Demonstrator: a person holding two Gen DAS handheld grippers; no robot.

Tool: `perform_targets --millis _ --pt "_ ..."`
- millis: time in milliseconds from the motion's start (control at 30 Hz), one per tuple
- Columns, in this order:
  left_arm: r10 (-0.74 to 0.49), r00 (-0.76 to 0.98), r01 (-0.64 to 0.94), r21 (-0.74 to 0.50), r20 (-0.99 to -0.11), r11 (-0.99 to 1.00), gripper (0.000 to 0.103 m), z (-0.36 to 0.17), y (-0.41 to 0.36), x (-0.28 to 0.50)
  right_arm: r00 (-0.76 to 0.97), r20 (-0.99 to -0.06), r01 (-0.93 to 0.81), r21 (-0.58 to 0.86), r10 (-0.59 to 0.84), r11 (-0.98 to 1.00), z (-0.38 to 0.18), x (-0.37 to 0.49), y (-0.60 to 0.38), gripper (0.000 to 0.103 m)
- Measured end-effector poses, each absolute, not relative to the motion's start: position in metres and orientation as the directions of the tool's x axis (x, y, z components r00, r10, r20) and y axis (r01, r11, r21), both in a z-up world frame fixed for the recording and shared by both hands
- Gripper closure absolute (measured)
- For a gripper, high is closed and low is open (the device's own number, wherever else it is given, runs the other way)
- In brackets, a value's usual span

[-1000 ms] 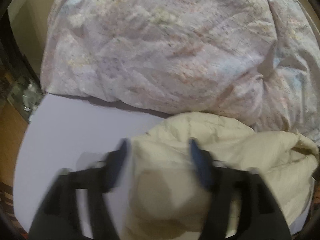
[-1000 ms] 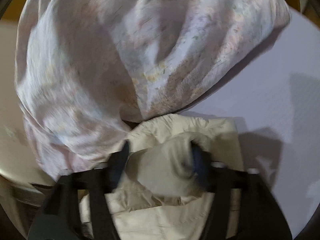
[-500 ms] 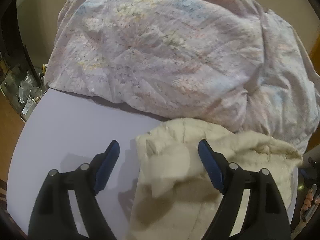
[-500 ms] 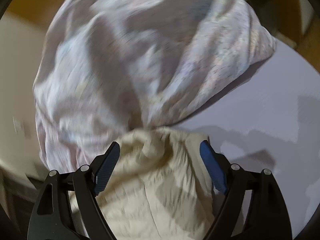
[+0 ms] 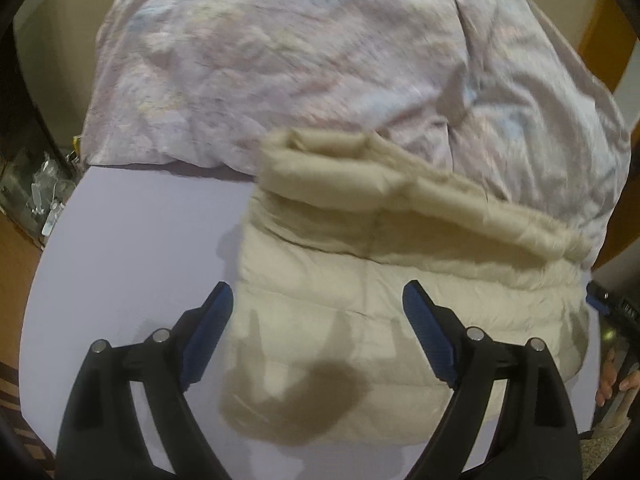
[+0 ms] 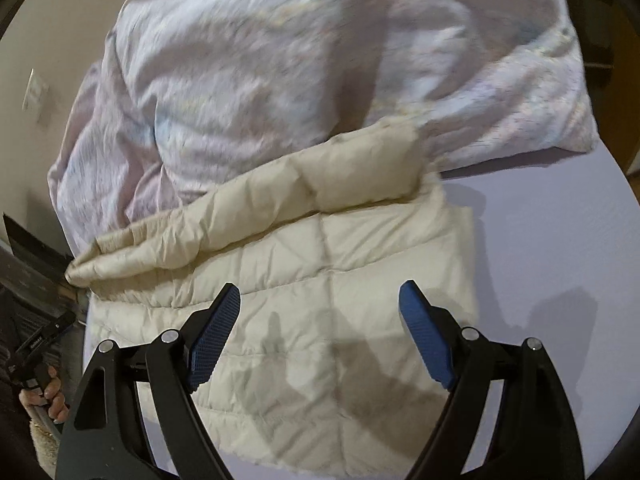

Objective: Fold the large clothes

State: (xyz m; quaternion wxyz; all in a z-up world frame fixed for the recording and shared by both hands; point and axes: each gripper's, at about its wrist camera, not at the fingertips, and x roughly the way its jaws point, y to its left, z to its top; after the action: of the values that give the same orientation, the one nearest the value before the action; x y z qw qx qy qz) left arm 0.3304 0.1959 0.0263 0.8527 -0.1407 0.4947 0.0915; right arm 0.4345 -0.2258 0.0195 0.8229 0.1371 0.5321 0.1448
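one cream quilted jacket (image 5: 400, 288) folded flat, sleeve across top; left claw (image 5: 318, 336) opening, right claw (image 6: 320, 332) spread, both empty

Lavender bed (image 5: 132, 240): folded cream jacket (image 5: 400, 300), rumpled floral duvet (image 5: 300, 64) touching.

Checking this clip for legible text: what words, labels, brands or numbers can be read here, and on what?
No text reads clearly.
Small white lettering on the other gripper's black body, at the right-wrist view's left edge: too small and blurred to read.
Cream puffer jacket: no label shows.
Floral quilt: pattern only, no words.
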Motion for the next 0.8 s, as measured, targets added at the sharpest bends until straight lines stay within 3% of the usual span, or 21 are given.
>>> perform_targets --millis 200,633,800 --pt "0.035 0.463 -0.291 -0.115 -0.886 0.95 0.016 0.0 0.172 0.359 0.425 -0.855 -0.124 0.272 0.299 0.954 0.007 0.446 -0.193 0.019" --pt "0.272 0.476 -0.353 0.101 -0.836 0.93 0.016 -0.037 0.166 0.394 0.463 -0.864 -0.055 0.192 0.196 0.98 -0.027 0.466 -0.2 0.018" --pt "0.305 0.482 -0.359 0.132 -0.821 0.924 0.009 -0.049 0.171 0.398 0.484 -0.858 -0.051 0.164 0.168 0.985 -0.035 0.467 -0.2 0.015"
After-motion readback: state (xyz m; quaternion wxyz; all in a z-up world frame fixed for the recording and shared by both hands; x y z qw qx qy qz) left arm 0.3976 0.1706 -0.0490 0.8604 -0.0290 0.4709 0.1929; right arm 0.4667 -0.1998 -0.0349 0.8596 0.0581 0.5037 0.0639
